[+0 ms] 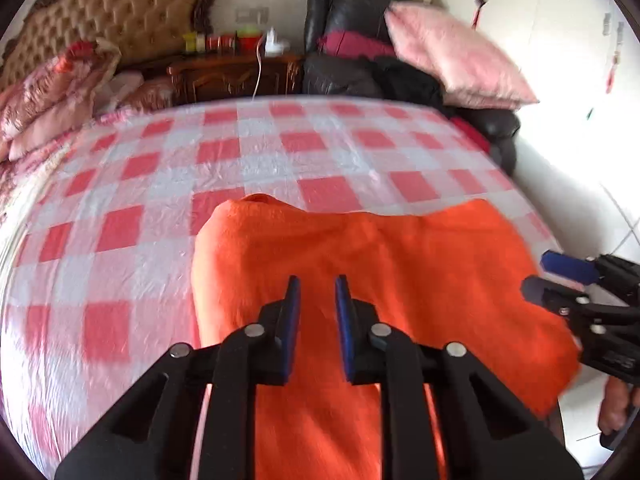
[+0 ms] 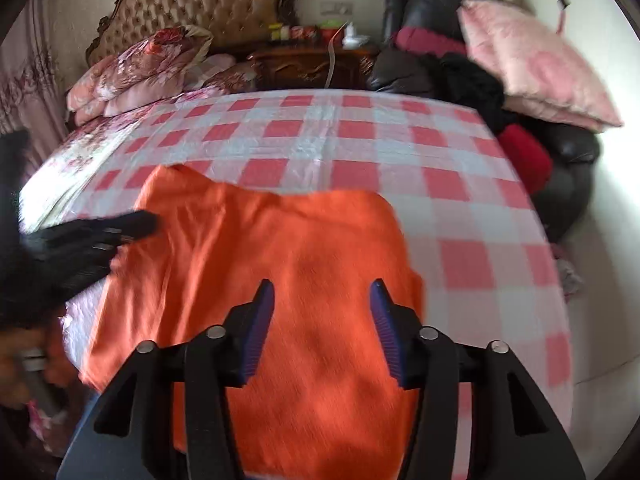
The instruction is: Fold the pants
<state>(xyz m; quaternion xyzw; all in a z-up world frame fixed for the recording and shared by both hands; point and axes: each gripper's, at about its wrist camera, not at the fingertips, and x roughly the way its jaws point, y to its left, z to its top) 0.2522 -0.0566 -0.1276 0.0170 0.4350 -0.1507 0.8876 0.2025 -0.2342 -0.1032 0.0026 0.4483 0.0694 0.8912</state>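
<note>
Showing no legible label, orange pants [image 2: 304, 280] on checked bedsheet [image 2: 460, 216], perhaps blurred

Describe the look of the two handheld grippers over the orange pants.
Both the left gripper and right gripper have matte black angular plastic linkages with round silver pivot pins, ending in flat fingers faced with ribbed blue pads. No cables or sleeves are visible.

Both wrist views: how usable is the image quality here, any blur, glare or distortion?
Left wrist view: bed edge bows with fisheye curvature, checked sheet smeared by motion blur, wall at right blown out white, own fingers sharp. Right wrist view: orange pants soft, left gripper a dark blurred streak, right side overexposed.
</note>
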